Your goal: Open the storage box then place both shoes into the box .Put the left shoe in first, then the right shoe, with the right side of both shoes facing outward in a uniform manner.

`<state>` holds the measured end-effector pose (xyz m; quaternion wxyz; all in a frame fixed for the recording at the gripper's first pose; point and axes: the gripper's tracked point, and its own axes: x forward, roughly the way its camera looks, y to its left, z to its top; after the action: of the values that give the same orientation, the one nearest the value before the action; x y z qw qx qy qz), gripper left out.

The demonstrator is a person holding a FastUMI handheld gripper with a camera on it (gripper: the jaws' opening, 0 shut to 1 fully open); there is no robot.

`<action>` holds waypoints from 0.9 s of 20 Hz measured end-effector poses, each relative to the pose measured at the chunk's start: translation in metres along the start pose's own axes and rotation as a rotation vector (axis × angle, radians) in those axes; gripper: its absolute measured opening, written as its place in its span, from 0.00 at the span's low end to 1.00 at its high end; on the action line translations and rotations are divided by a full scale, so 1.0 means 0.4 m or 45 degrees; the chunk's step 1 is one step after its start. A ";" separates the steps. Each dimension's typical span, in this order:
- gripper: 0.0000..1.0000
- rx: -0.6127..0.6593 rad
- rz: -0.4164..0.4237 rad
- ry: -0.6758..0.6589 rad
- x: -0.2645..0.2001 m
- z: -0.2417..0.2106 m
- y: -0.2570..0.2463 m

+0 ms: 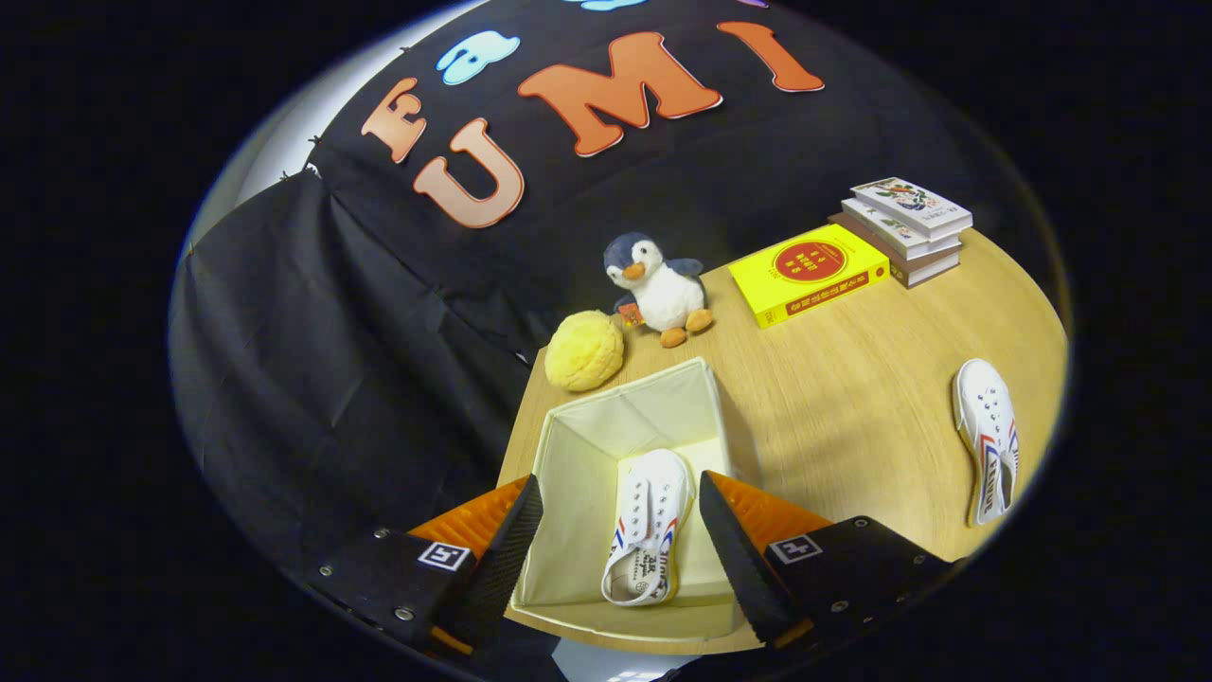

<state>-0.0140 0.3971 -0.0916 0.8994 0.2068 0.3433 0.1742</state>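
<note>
Penguin (658,284), books (909,227) beyond box (568,445); tool (615,540) spread.

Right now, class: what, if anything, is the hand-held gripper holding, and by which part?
Nothing. The hand-held gripper is open, its fingers apart above the box; the shoe lies inside it, untouched.

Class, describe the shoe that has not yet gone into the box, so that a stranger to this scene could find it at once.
Start at the wooden table and find the open cream storage box, which lies between the open fingers of the gripper. Look well off to the right: a white shoe on the table lies alone on bare wood. Its twin, the shoe in the box, lies inside.
</note>
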 end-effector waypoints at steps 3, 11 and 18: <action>0.98 0.041 -0.004 -0.063 -0.058 0.062 -0.076; 0.98 -0.018 -0.203 -0.126 -0.166 0.155 -0.409; 0.98 -0.135 -0.431 0.008 -0.185 0.110 -0.746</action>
<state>0.0153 0.0976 -0.1681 0.9245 0.0979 0.3664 0.0386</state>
